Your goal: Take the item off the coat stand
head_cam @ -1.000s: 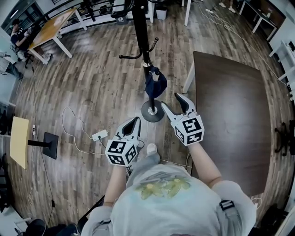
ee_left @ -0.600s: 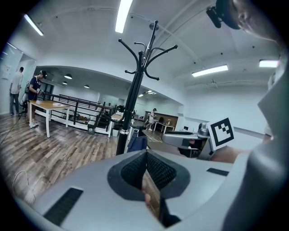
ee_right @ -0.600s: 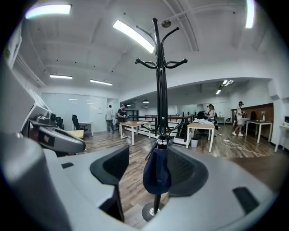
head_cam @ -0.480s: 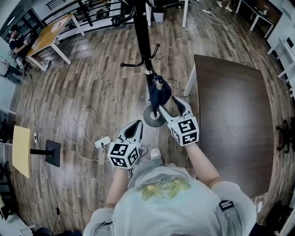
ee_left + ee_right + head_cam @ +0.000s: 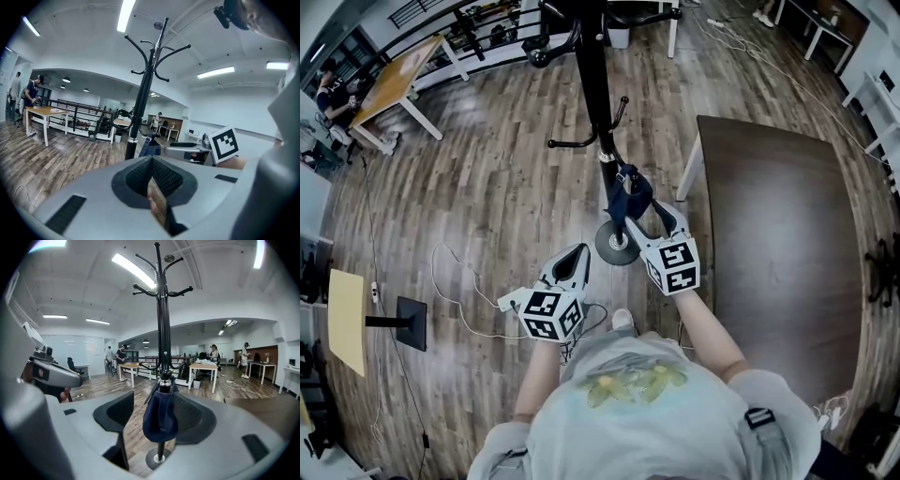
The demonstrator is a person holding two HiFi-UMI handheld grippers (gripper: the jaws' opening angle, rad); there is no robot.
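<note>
Where the coat stand (image 5: pixel 592 84) narrows toward its round base (image 5: pixel 617 246), a dark blue bag (image 5: pixel 628 197) hangs against the pole, low down, below the lower hooks (image 5: pixel 581 141); the right gripper (image 5: pixel 645 216) has its jaws wide apart with the bag between them, one pad on each side, and whether either pad touches the cloth cannot be told; the pole stands directly behind the bag; the left gripper (image 5: pixel 574 257) sits lower and to the left, well clear of the stand, jaws drawn together on nothing; a dark brown table (image 5: pixel 778 216) lies just right of the right gripper, its near corner and white leg (image 5: pixel 686 171) beside the stand; a white power strip (image 5: pixel 508 300) and cable lie on the wooden floor (image 5: pixel 487 187) left of the base.
</note>
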